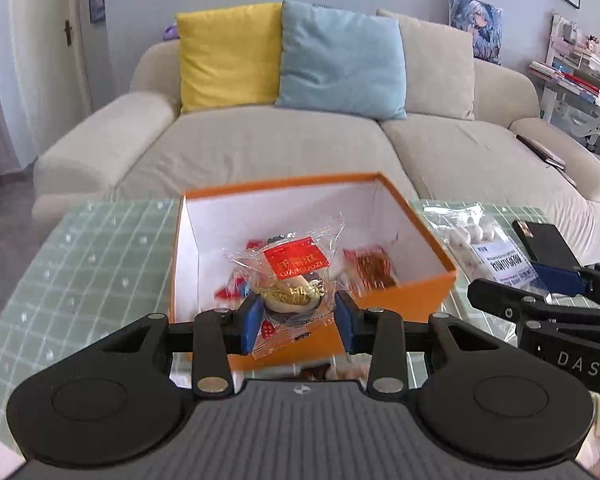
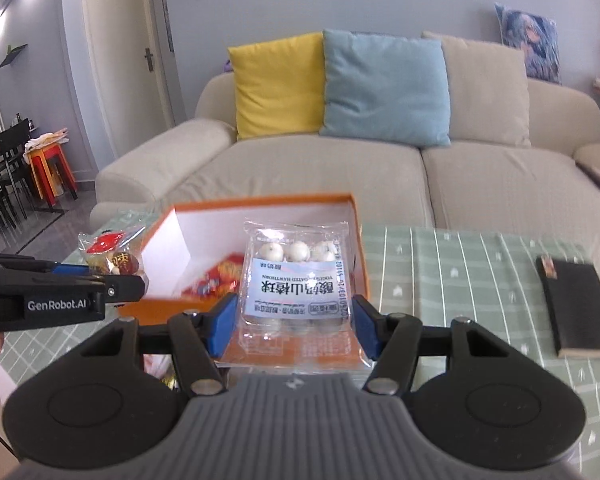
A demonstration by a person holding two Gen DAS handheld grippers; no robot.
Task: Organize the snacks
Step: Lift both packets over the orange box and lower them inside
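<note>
The left hand-held gripper [image 1: 296,320] is closed partway on a clear-wrapped snack with a red label [image 1: 290,280]; its two blue pads press the wrapper from 9 and 3 o'clock, and the packet stands up between them at the 12 o'clock side of the fingers, in front of the near wall of the orange box [image 1: 420,292]. The right hand-held gripper [image 2: 294,322] is closed somewhat wider on a clear tray of white hawthorn balls [image 2: 294,276] with a pale blue label; its blue pads touch the tray's edges at 9 and 3 o'clock, and the tray stands toward 12 o'clock, in front of the same box. In the right wrist view the left hand-held gripper enters from 9 o'clock with its snack beside the box's left wall; in the left wrist view the right one enters from 3 o'clock with its tray. The box is one, open, white inside, and sits on the desk [image 2: 460,264], which is covered by a green grid mat. Inside it lie several more red-wrapped snacks [image 1: 370,268]; at least two show, but blur prevents an exact count. One black notebook [image 2: 576,308] lies on the desk at 3 o'clock of the box. Behind the desk stands one beige sofa [image 1: 260,148] bearing one yellow cushion [image 1: 230,56], one blue cushion [image 1: 342,60] and one beige cushion [image 1: 438,64].
</note>
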